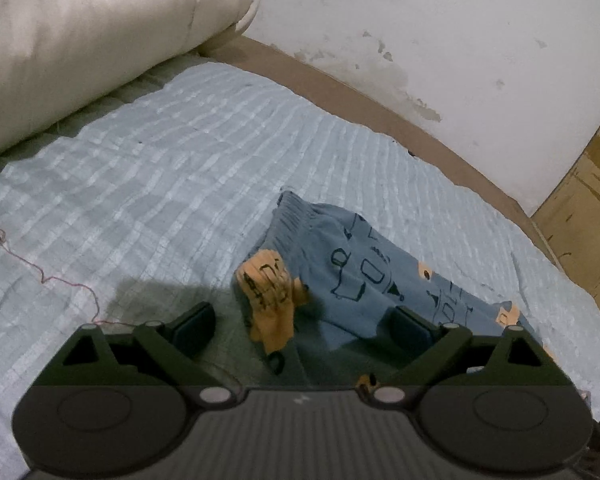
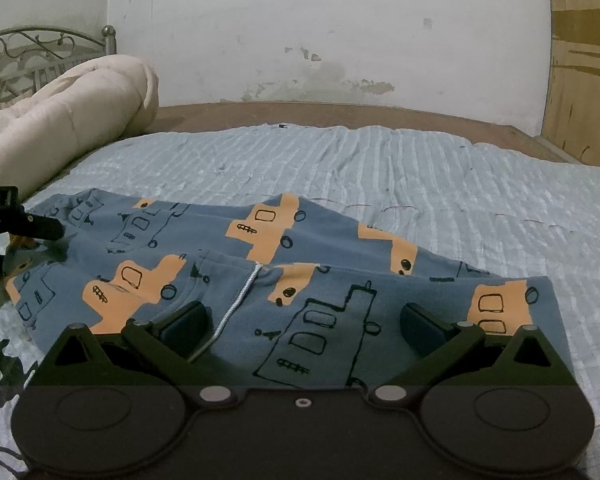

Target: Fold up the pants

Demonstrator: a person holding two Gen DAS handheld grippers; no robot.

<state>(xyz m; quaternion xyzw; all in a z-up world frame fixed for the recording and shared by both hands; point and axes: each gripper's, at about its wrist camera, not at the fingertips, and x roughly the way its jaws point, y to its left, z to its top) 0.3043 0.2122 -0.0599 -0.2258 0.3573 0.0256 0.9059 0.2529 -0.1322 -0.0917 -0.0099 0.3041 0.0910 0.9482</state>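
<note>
Blue pants (image 2: 260, 248) with orange and black truck prints lie folded on the pale blue bedcover, with a white drawstring (image 2: 236, 304) showing. My right gripper (image 2: 304, 324) is open just above their near edge, waistband side. In the left wrist view the pants (image 1: 360, 276) lie to the right, with a raised orange-printed cuff (image 1: 270, 292) between the fingers. My left gripper (image 1: 300, 320) is open over that end. Its finger also shows in the right wrist view (image 2: 40, 226) at the pants' left end.
A rolled cream quilt (image 1: 80, 40) lies at the bed's left end, by a metal headboard (image 2: 32, 52). The brown bed frame edge (image 1: 360, 96) runs along a stained white wall. A wooden cabinet (image 2: 584, 60) stands on the right. A loose red thread (image 1: 44, 272) lies on the cover.
</note>
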